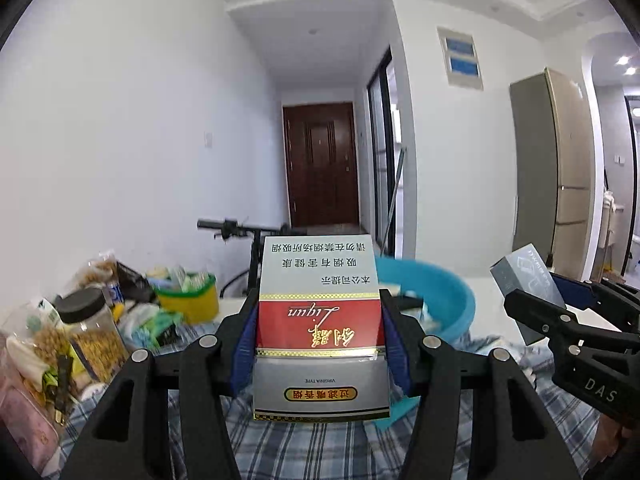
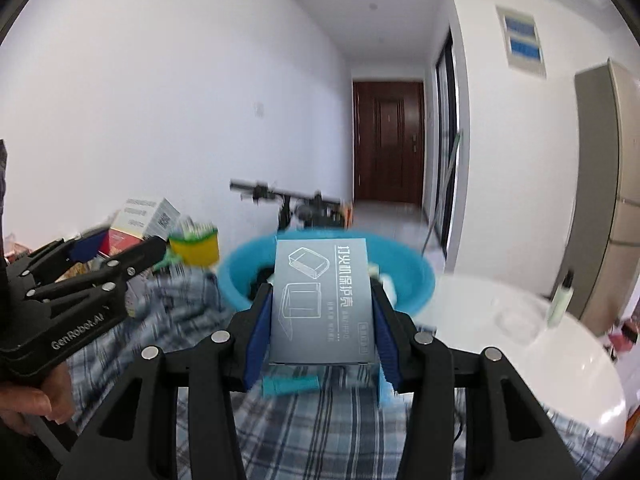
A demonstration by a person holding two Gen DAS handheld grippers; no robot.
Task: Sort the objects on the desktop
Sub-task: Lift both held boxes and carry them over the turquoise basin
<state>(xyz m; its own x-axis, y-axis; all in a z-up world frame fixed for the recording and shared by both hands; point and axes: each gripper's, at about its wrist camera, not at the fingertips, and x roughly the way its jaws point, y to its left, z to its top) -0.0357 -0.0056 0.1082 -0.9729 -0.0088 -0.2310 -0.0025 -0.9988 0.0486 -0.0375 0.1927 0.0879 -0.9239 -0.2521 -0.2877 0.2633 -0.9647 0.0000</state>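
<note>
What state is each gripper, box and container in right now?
Left gripper: shut on the cigarette box.
Cigarette box: held upright off the cloth, print upside down.
Right gripper: shut on the grey box.
Grey box: held upright, closed.
Blue basin: on the table, upright, holding items.
Yellow tub: upright, stuffed full.
Jar: upright, black lid on.

My left tongs (image 1: 318, 344) are black with blue pads and pinch a red, white and silver box (image 1: 320, 320) with gold letters. Just behind that box is a light blue bowl (image 1: 448, 300). Under it I see a blue and white checked cloth (image 1: 320, 452). My right tongs (image 2: 322, 320) pinch a grey box (image 2: 324, 304).
</note>
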